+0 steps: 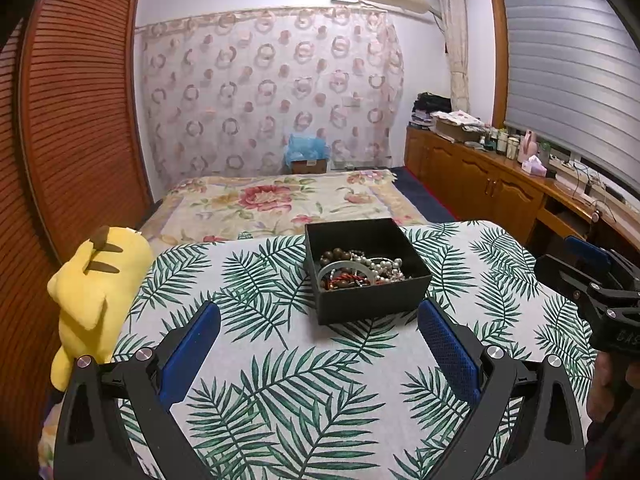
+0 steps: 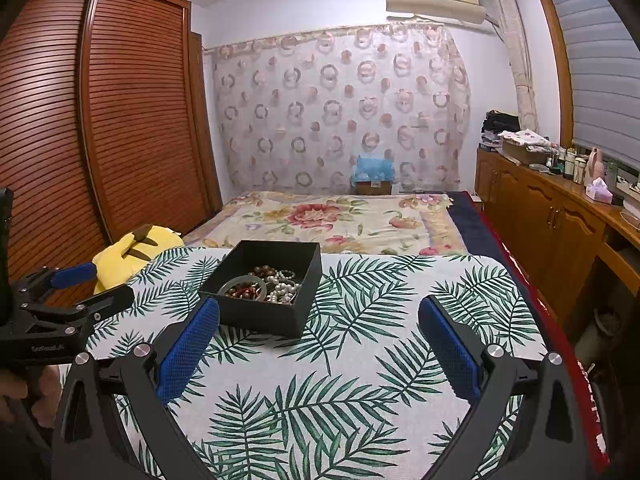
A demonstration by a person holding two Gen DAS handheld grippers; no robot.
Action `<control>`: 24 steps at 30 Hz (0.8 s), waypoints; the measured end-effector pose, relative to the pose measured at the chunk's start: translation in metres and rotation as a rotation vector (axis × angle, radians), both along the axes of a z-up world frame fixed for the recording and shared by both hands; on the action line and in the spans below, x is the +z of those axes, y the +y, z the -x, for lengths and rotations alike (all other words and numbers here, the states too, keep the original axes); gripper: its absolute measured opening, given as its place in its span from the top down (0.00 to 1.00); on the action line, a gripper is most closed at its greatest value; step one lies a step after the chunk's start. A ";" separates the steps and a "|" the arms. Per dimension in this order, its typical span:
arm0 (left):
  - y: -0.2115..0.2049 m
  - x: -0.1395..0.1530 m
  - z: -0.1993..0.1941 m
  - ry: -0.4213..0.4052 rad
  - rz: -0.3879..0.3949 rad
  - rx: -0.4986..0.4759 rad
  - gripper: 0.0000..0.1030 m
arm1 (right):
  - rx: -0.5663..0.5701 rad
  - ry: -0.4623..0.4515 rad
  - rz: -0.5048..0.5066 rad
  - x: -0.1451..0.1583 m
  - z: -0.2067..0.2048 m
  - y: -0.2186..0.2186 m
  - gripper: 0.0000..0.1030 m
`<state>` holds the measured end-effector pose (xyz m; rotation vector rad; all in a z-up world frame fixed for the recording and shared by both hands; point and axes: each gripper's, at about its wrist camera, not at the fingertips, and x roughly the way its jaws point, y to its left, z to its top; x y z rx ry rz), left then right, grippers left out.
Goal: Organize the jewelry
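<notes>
A black open box [image 1: 372, 300] [image 2: 260, 314] stands on the palm-leaf cloth. Inside lies a heap of jewelry [image 1: 360, 270] [image 2: 264, 282]: brown wooden beads, white pearls, red beads and a pale bangle. My left gripper [image 1: 320, 312] is open, hovering just short of the box with nothing between its blue pads. My right gripper [image 2: 320, 308] is open too, with the box ahead to its left near its left pad. Each gripper shows at the edge of the other's view, the right one [image 1: 592, 276] and the left one [image 2: 92, 284].
A yellow plush toy [image 1: 96, 288] [image 2: 136, 250] lies at the cloth's left edge. Behind is a flowered bed cover [image 1: 280, 200], a louvred wooden wardrobe [image 1: 80, 120] on the left, and a wooden cabinet [image 1: 480, 176] with bottles along the right wall. A hand [image 2: 28, 392] holds the left gripper.
</notes>
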<state>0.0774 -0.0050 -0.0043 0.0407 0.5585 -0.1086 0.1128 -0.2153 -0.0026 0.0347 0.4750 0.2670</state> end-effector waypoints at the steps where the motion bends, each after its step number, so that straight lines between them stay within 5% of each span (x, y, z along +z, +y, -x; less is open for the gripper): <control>1: 0.000 0.000 0.000 0.000 0.001 0.000 0.08 | -0.002 -0.001 0.000 0.000 0.000 0.000 0.02; 24: -0.001 0.010 0.011 -0.030 0.002 0.004 0.08 | -0.005 -0.009 -0.010 0.004 0.003 -0.002 0.02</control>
